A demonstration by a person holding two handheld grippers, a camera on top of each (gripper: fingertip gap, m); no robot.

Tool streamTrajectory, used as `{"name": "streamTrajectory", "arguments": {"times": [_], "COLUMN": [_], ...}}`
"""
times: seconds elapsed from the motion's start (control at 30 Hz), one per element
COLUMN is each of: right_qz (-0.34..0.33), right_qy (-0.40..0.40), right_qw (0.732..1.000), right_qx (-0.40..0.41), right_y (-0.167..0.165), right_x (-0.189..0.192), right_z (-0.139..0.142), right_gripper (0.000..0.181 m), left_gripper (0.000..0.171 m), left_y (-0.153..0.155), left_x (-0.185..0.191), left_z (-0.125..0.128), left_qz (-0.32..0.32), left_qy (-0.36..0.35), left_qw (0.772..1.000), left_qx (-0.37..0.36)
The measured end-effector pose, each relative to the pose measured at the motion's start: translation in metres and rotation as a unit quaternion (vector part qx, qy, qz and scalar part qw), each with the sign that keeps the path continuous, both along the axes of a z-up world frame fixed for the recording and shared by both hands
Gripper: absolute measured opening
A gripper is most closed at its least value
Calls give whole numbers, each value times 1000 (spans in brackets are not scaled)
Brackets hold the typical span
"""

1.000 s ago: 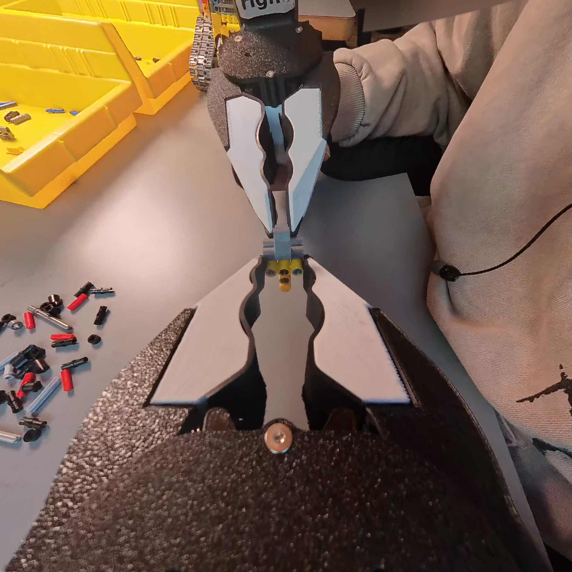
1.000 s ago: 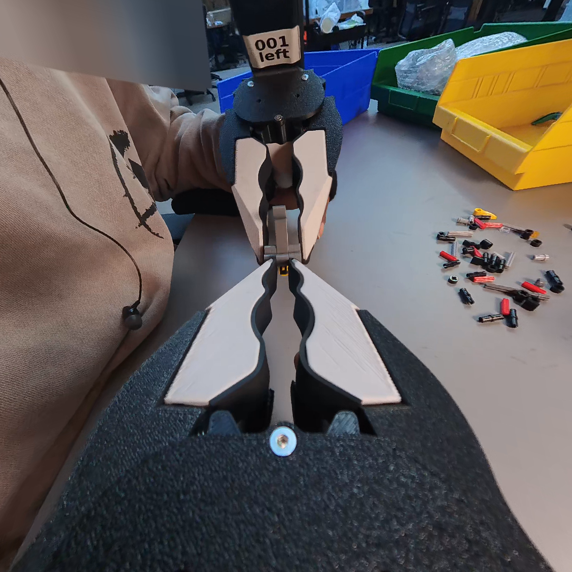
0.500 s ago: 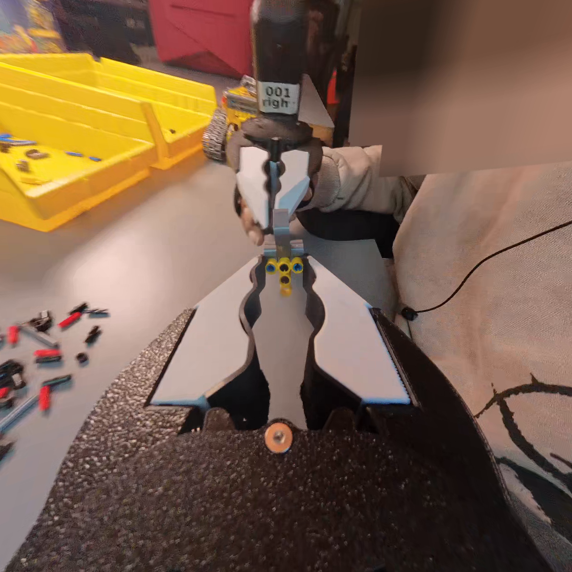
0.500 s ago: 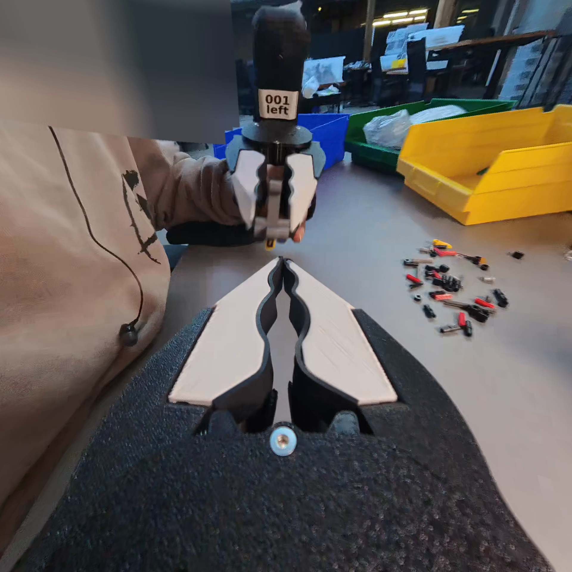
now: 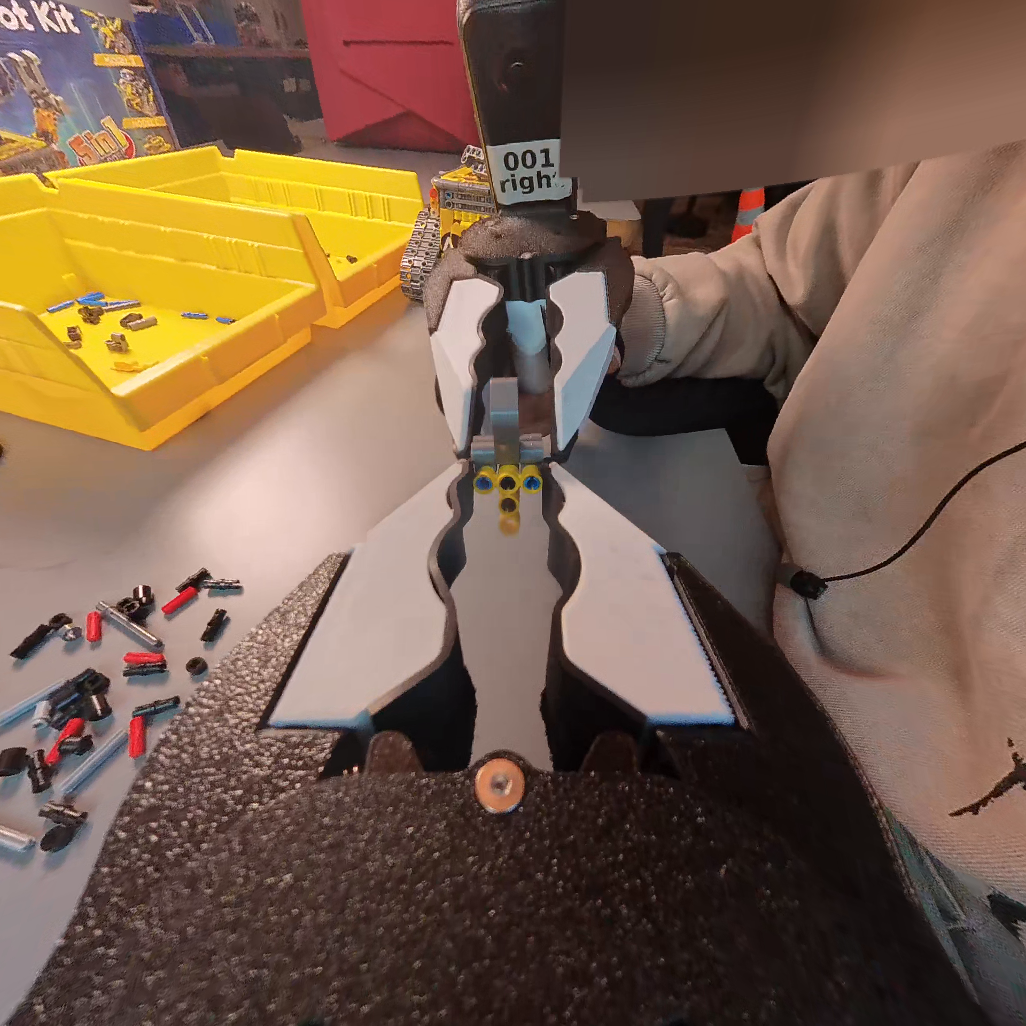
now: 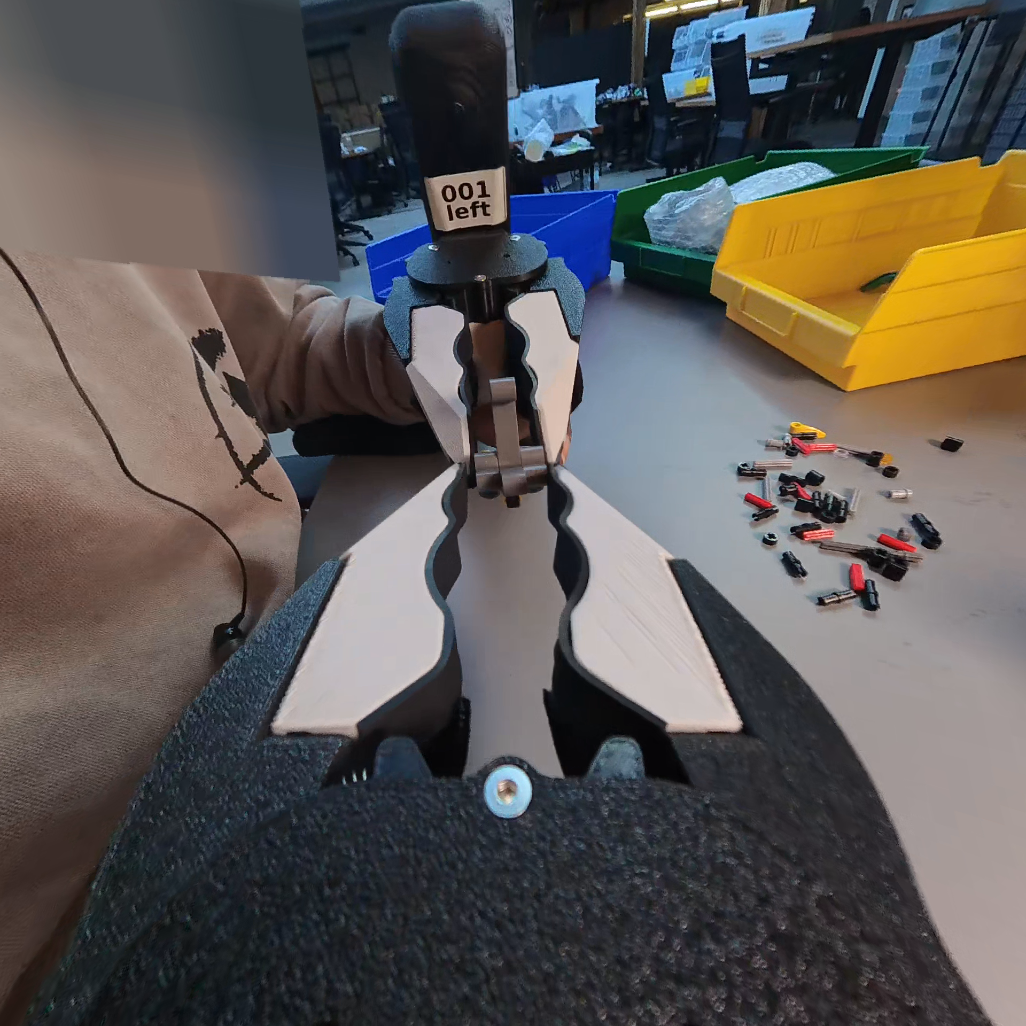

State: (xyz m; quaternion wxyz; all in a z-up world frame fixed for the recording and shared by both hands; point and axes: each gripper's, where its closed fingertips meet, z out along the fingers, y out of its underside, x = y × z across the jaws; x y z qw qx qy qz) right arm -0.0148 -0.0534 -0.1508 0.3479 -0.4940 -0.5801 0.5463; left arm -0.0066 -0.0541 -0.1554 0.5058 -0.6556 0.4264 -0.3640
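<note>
1. While it is lifted above the grey table (image 5: 288,499), a small grey-and-yellow brick assembly (image 5: 506,484) is clamped between the fingertips of the left gripper (image 5: 506,471), whose jaws are closed on it.
2. The right gripper (image 6: 508,474) is faced tip to tip with the left gripper; its jaws are parted, and the assembly's grey crosspiece is flanked by its tips. Contact there cannot be made out.
3. 2 blue pins are seen in the yellow part, and a grey beam (image 5: 504,405) is stood up from the crosspiece.
4. Loose red, black and grey pins (image 5: 111,666) are scattered on the table beside the left gripper.
5. 2 yellow bins (image 5: 183,355) and a tracked yellow model (image 5: 438,233) are set farther back.
</note>
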Motion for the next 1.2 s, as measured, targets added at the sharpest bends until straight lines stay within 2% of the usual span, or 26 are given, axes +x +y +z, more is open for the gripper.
{"name": "streamTrajectory", "arguments": {"times": [0.4, 0.73, 0.77, 0.83, 0.87, 0.93, 0.97, 1.07, 1.2], "right_qz": [34, 51, 47, -27, -38, 18, 33, 11, 3], "right_qy": [36, 38, 36, 80, 74, 48, 44, 63, 73], "right_qw": [999, 998, 998, 995, 996, 999, 999, 997, 996], "right_qx": [0, -4, -4, -54, -31, 3, 4, -33, -56], "right_y": [-11, -12, -9, 39, 42, 6, 1, 25, 23], "right_x": [6, 7, 9, 39, 41, 13, 6, 10, 16], "right_z": [16, 14, 13, 29, 27, 13, 11, 22, 23], "right_gripper": [21, 21, 21, 20, 20, 22, 22, 22, 22], "left_gripper": [24, 23, 24, 22, 23, 24, 24, 24, 24], "left_y": [-12, -14, -10, 4, 2, -9, -8, 2, 6], "left_x": [4, 0, -13, -65, -62, -24, -21, -38, -37], "left_z": [17, 17, 25, 55, 47, 35, 37, 38, 19], "left_qz": [-16, -16, 1, 57, 57, 10, 4, 18, 35], "left_qy": [-4, -2, -20, -111, -84, -51, -53, -86, -40], "left_qw": [999, 1000, 1000, 992, 995, 998, 998, 996, 999], "left_qx": [34, 9, 10, 1, 11, 23, 23, -1, 3]}}
